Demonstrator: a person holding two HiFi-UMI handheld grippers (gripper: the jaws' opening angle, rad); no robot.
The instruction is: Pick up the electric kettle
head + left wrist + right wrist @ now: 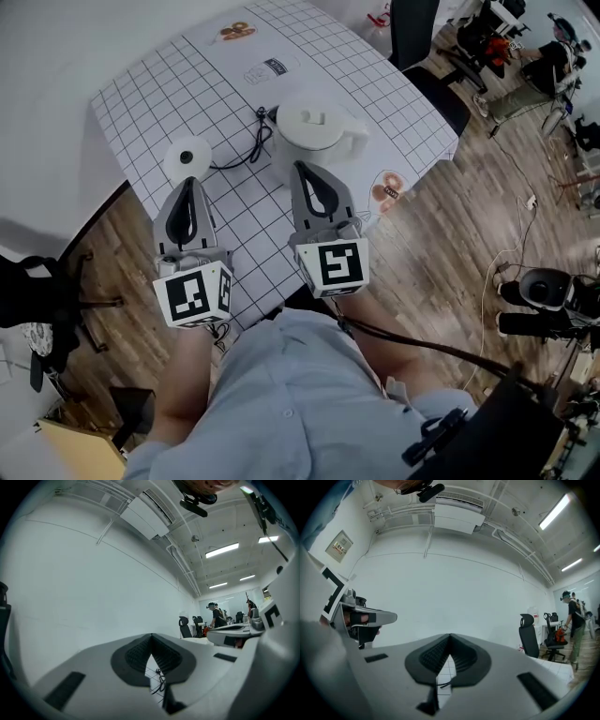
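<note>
Overhead, the electric kettle point(314, 131) stands upright on the table point(141, 103), with the right tongs point(302, 167) just short of it and the left tongs point(190, 183) to its near left. In the left gripper view, then the right, the ribbed pads meet with nothing between them. That fits a kettle awaiting lifting or one set back; any grasp wants the tongs opened squarely around its handle point(356, 141).

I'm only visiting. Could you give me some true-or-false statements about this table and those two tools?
1. The kettle sits on its base. False: it stands on the table, apart from the base.
2. The left hand-held gripper and right hand-held gripper are both shut, holding nothing. True.
3. The kettle is black. False: it is white.
4. A dark cord lies between base and kettle. True.
</note>
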